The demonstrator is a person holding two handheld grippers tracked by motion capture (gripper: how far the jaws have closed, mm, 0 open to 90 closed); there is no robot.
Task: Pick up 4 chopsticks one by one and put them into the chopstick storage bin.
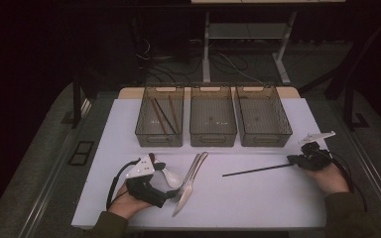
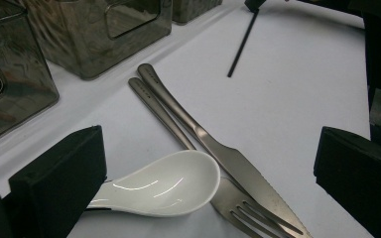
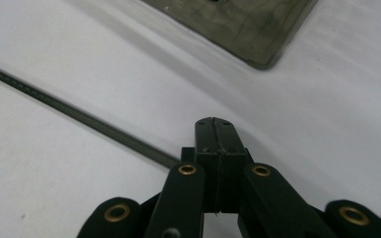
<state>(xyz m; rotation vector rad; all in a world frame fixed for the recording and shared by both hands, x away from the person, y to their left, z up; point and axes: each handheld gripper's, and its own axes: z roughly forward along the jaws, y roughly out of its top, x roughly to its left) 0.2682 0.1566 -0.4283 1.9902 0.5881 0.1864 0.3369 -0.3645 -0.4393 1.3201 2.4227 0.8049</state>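
Observation:
A black chopstick [image 1: 258, 170] [image 2: 242, 44] [image 3: 79, 115] lies across the right half of the white table. Its right end runs in under my right gripper [image 1: 293, 160] [image 3: 214, 124], whose jaws are pressed together on it. At the front left a white ceramic spoon [image 1: 171, 177] [image 2: 163, 186] rests beside a metal knife [image 1: 194, 171] [image 2: 213, 144] and a fork [image 1: 184, 187] [image 2: 248, 208]. My left gripper [image 1: 165, 180] [image 2: 211, 136] stands open low over the table, its jaws wide on either side of the spoon's bowl. The spoon's handle is hidden behind the left jaw.
Three clear grey bins stand in a row at the back: left bin [image 1: 159, 140], middle bin [image 1: 213, 141], right bin [image 1: 265, 141]. Brown chopsticks [image 1: 163, 116] lie in the left bin. The table's front edge runs just before both hands.

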